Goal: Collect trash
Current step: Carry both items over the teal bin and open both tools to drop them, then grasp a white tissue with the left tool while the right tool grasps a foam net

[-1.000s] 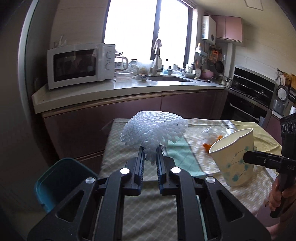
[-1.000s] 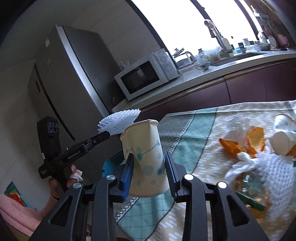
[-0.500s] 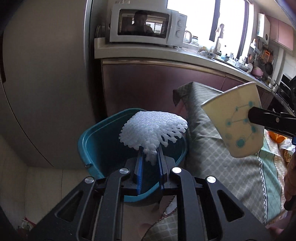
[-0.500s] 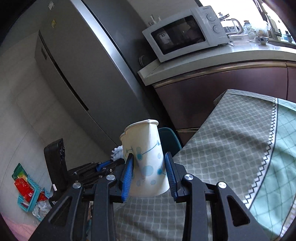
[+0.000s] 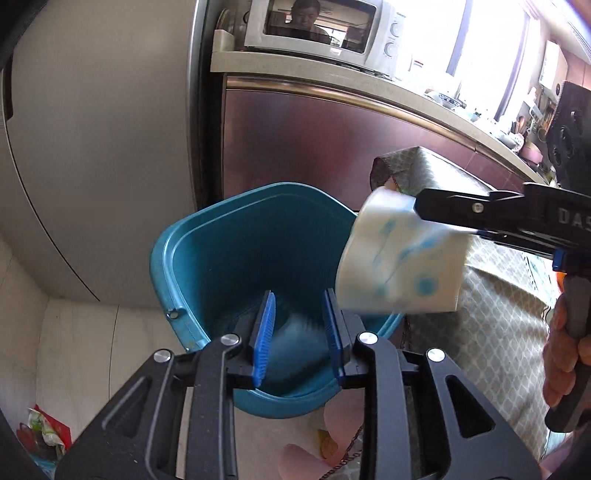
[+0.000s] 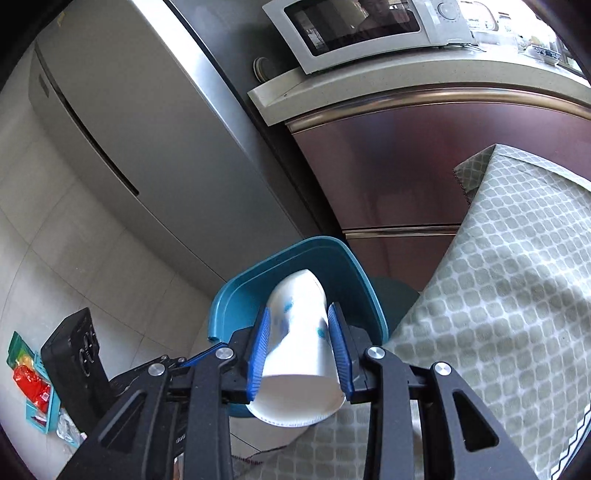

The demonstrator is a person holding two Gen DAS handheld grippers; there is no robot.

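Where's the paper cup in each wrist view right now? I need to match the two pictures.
Left wrist view: the paper cup is right of centre, tilted, clamped by the right gripper reaching in from the right, over the teal bin's right rim.
Right wrist view: the cup is at bottom centre between the right gripper's blue pads, mouth pointing toward the bin.
Shared landmark: the microwave on the counter.
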